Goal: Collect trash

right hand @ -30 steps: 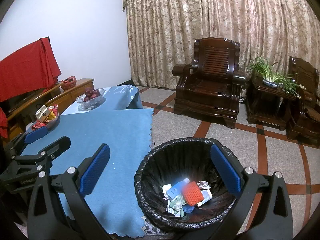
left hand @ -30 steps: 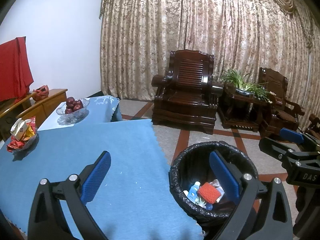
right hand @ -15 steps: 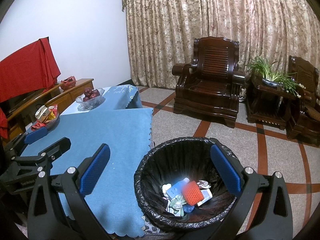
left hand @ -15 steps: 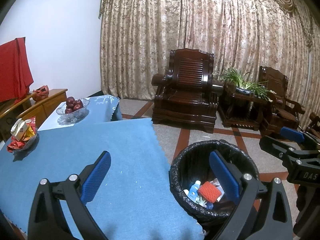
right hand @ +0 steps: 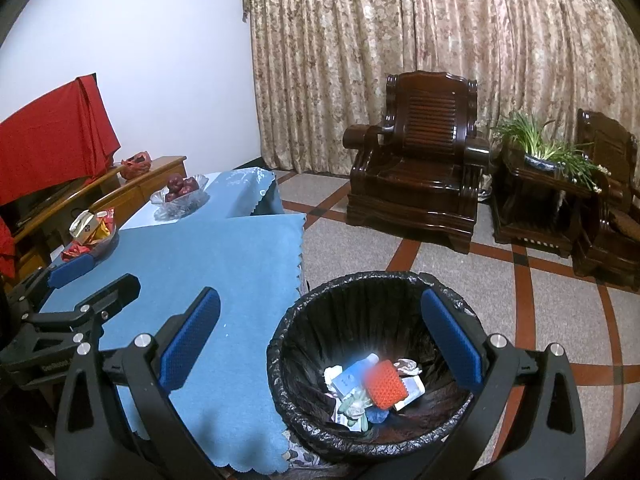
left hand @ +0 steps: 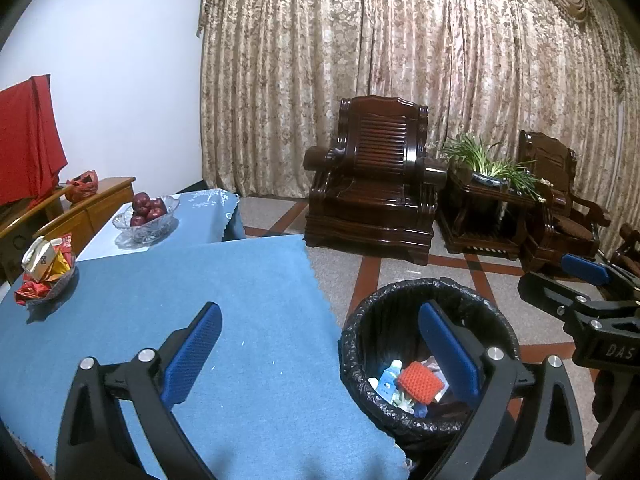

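- Trash bin point(right hand: 380, 368), lined with a black bag, stands on the floor just beside the table's near right corner; at 5 o'clock in the left wrist view point(left hand: 430, 360), at 6 o'clock in the right wrist view.
- Trash at the bin's bottom: red mesh piece point(right hand: 386, 385) on top, a small blue-and-white bottle point(right hand: 352, 376) at its 9 o'clock, crumpled paper and wrappers around; some blur there.
- Right gripper point(right hand: 320, 338): jaws spread wide, nothing between them; right blue pad over the bin's rim, left pad over the cloth. Seen from the left wrist at 3 o'clock point(left hand: 576, 280).
- Left gripper point(left hand: 320, 348): jaws wide apart, empty; left pad above the blue tablecloth point(left hand: 200, 320), right pad over the bin. Seen from the right wrist at 9 o'clock point(right hand: 84, 280).
- Table, 10 o'clock: dish of wrapped snacks point(left hand: 46, 272); beyond it a glass bowl of red fruit point(left hand: 146, 216).
- Background, 12 to 2 o'clock: dark wooden armchair point(left hand: 376, 196), potted plant point(left hand: 486, 164) on a side table, patterned curtain point(left hand: 400, 60).
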`<state>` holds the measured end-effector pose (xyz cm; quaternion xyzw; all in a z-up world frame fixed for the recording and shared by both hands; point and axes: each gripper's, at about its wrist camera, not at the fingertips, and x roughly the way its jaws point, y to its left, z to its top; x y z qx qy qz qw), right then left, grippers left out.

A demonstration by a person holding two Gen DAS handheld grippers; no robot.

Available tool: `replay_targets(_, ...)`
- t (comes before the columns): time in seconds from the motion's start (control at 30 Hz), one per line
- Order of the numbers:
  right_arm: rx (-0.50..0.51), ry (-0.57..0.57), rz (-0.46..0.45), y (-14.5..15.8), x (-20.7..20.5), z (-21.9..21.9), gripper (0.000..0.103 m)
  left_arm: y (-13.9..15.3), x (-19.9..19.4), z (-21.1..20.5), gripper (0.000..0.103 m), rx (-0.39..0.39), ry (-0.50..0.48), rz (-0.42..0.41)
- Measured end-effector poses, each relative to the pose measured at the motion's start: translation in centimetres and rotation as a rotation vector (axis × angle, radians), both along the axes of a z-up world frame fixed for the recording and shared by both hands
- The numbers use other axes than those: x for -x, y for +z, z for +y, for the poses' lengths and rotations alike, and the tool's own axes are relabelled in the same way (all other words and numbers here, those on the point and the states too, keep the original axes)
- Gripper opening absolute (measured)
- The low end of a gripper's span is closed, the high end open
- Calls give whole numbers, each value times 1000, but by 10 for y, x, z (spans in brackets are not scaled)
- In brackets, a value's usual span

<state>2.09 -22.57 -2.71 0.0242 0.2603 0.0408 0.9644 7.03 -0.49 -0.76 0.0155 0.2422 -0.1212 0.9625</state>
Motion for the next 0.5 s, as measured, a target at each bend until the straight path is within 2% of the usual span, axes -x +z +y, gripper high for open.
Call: replay_targets(0.5, 0, -1, 1, 0, 0, 1, 98, 1, 0, 2, 97, -3, -1, 2)
